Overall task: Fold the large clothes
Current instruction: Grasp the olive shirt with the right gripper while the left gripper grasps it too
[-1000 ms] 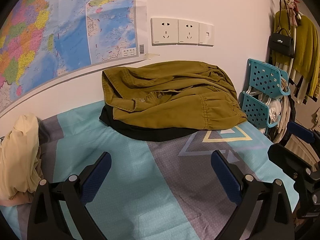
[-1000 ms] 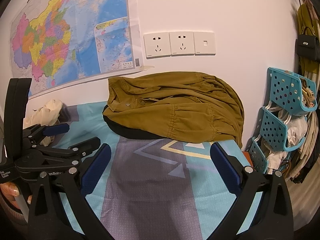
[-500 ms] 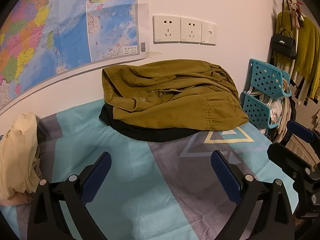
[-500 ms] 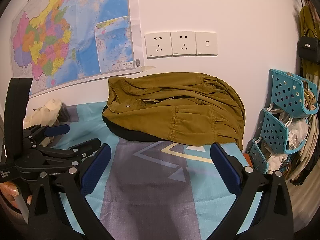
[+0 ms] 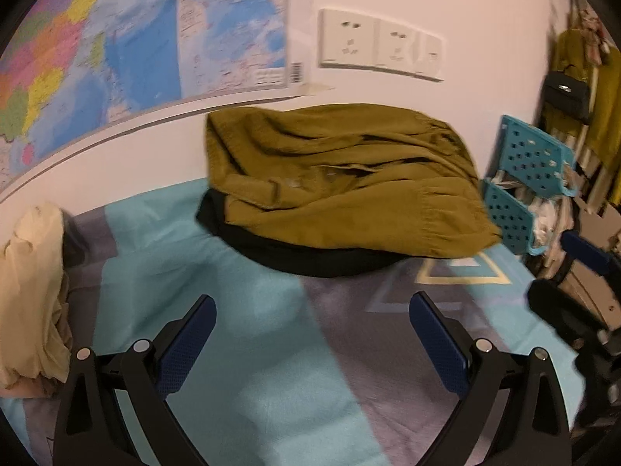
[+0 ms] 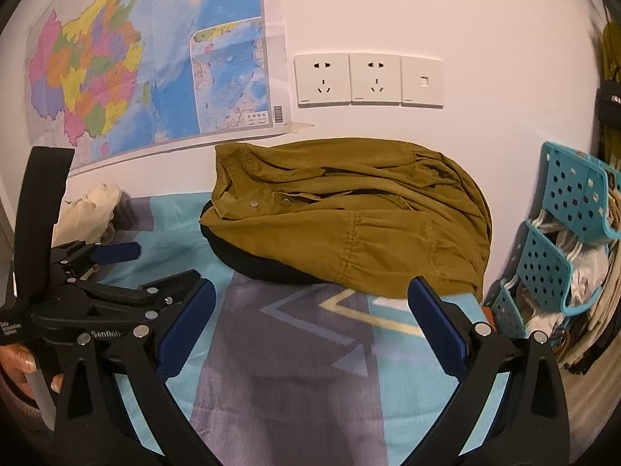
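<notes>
I see a matt cloth jacket [image 6: 349, 217], a glossy paper map [image 6: 155, 58], a perforated plastic rack [image 6: 562, 233] and 2 textured pads [image 6: 186, 322].

Two black-framed grippers, left gripper [image 5: 312, 343] and right gripper [image 6: 310, 326], each with angular struts, round silver screws at the joints and textured dark-blue pads [image 6: 186, 328] on the fingers. White lettering on the left one's body, seen from the right wrist camera. Fingernails unpainted.

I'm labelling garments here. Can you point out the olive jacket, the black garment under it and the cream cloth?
olive jacket [image 6: 349, 233]: right wrist view, front panel.
black garment [image 6: 248, 262]: right wrist view, exposed lower edge.
cream cloth [image 5: 31, 272]: left wrist view, middle folds.
</notes>
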A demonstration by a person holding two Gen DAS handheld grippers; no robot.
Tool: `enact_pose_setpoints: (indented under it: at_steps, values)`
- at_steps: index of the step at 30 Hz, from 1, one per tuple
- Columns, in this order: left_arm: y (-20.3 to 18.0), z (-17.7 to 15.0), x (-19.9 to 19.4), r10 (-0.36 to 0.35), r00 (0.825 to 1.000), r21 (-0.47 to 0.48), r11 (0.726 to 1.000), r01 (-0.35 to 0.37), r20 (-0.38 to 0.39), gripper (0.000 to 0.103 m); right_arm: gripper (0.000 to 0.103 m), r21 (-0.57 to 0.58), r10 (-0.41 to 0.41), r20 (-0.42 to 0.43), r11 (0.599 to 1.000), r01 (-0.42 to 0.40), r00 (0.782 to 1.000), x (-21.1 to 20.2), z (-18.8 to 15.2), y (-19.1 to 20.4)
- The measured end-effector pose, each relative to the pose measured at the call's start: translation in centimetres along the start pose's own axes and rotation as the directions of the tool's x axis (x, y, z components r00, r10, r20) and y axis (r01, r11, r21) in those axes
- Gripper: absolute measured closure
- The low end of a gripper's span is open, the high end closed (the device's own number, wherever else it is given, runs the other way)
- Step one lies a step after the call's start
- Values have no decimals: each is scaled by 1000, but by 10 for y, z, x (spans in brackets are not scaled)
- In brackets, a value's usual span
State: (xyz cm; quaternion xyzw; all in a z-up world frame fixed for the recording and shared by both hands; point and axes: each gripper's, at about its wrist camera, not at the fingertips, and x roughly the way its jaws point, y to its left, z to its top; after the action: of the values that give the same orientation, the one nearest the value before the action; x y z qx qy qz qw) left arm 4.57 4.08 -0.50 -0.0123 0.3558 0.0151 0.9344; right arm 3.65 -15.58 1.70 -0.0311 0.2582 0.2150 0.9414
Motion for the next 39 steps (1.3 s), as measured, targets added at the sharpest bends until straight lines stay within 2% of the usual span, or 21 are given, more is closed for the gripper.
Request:
enact_pose_setpoints:
  at_steps: [5, 10, 13, 14, 21, 22, 24, 26, 27, 31, 33, 34, 35, 37, 39]
  values:
    - [33, 8, 24, 43, 998, -55, 997, -45, -38, 7, 5, -95, 11, -31, 995, -14, 999, 41, 23, 6]
    - [60, 18, 52, 57, 996, -93, 994, -64, -71, 7, 7, -221, -14, -51, 975, 2, 999, 108, 65, 12]
    - [70, 25, 68, 50, 995, -118, 991, -59, -83, 7, 9, -317, -66, -51, 947, 47, 996, 151, 88, 18]
    - [73, 28, 74, 49, 995, -124, 991, -60, -89, 7, 11, -345, -72, -75, 938, 42, 995, 169, 96, 19]
    - [84, 36, 105, 51, 991, -135, 989, -68, -122, 7, 23, -466, -166, -117, 880, 93, 979, 249, 111, 19]
    - [86, 36, 106, 49, 991, -137, 988, -66, -121, 7, 29, -481, -168, -122, 872, 90, 978, 255, 111, 19]
    - [90, 37, 109, 45, 992, -136, 989, -62, -120, 7, 49, -497, -145, -141, 866, 56, 979, 263, 112, 18]
    - [95, 37, 112, 45, 992, -134, 989, -61, -120, 7, 96, -509, -158, -141, 858, 66, 977, 261, 118, 14]
    - [97, 37, 111, 46, 992, -136, 989, -62, -121, 7, 97, -511, -153, -135, 857, 63, 979, 255, 122, 11]
    - [114, 39, 117, 36, 992, -164, 985, -56, -119, 7, 97, -429, -76, -55, 902, 45, 996, 204, 148, -12]
    - [119, 41, 118, 25, 993, -177, 983, -45, -115, 7, 93, -380, -65, -12, 923, 55, 998, 182, 153, -25]
    - [122, 41, 118, 19, 994, -178, 983, -39, -110, 7, 80, -384, -74, -6, 921, 66, 997, 178, 151, -27]
    - [123, 43, 119, 21, 994, -171, 985, -39, -108, 7, 54, -397, -80, -17, 915, 66, 997, 178, 148, -26]
    - [127, 47, 123, 30, 994, -163, 986, -47, -104, 7, 41, -447, -75, -43, 893, 48, 996, 188, 142, -18]
    - [132, 49, 127, 26, 994, -164, 985, -44, -108, 6, 40, -483, -59, -84, 875, 11, 995, 202, 138, -5]
